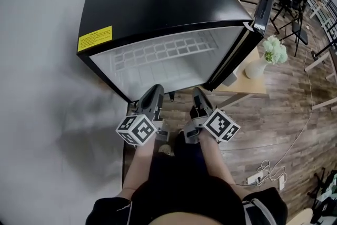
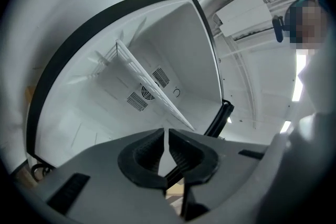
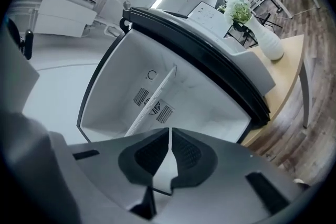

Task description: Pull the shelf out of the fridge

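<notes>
step: approach, shelf (image 2: 152,89) seated in open fridge (image 1: 142,2) | left gripper (image 2: 165,136), right gripper (image 3: 169,136): both clenched, empty | next: likely part jaws, grasp shelf's front edge

The person wears a black top (image 1: 184,187). On each side of the top is a black sleeve. The left sleeve (image 1: 108,212) has a thin white line on it, and so does the right sleeve (image 1: 263,209). The left hand-held gripper (image 1: 155,90) is grey and smooth. Its pads (image 2: 143,157) are black with tiny ridges. The right hand-held gripper (image 1: 197,93) looks the same. Each one has a white cube with black square patterns, the left cube (image 1: 136,130) and the right cube (image 1: 221,125).
</notes>
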`<state>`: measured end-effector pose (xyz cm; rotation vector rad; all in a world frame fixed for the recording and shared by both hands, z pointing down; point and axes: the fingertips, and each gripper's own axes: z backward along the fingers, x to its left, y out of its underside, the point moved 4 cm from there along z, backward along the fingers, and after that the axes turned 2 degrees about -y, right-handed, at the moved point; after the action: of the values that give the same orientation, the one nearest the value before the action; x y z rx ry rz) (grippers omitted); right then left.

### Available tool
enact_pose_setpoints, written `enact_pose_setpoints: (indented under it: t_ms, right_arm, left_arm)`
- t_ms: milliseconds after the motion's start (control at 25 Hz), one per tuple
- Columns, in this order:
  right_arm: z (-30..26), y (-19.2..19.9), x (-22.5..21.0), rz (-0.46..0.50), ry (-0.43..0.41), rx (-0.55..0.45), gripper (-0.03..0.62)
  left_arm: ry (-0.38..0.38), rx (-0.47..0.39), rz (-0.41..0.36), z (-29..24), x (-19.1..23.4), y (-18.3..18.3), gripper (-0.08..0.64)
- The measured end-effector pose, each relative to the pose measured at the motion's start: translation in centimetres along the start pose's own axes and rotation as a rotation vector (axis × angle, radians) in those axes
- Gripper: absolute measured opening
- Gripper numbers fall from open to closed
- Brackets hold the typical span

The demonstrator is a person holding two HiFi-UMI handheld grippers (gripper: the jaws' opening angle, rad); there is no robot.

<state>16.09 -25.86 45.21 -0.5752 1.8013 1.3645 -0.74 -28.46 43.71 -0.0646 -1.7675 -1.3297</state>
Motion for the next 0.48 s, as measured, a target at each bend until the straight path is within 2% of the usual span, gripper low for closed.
enact_pose_setpoints:
  t_ms: [280, 400, 480]
  right_arm:
    - [-3.5, -1.9, 1.2, -0.070, -0.103, 0.010, -0.003]
    - [-4.5, -3.1, 1.5, -0.093, -0.153, 0.018, 0.034]
    - [-5.1, -4.1, 1.5, -0.118, -0.185, 0.021, 0.062]
  left_arm:
    - [0.037, -0.088, 0.180, -1.5, 0.5, -2.3, 0.009]
    - [0.044, -0.118, 0.213, -2.5, 0.3, -3.0, 0.076]
    - [0.059, -0.137, 0.234, -3.3, -0.1, -3.3, 0.087]
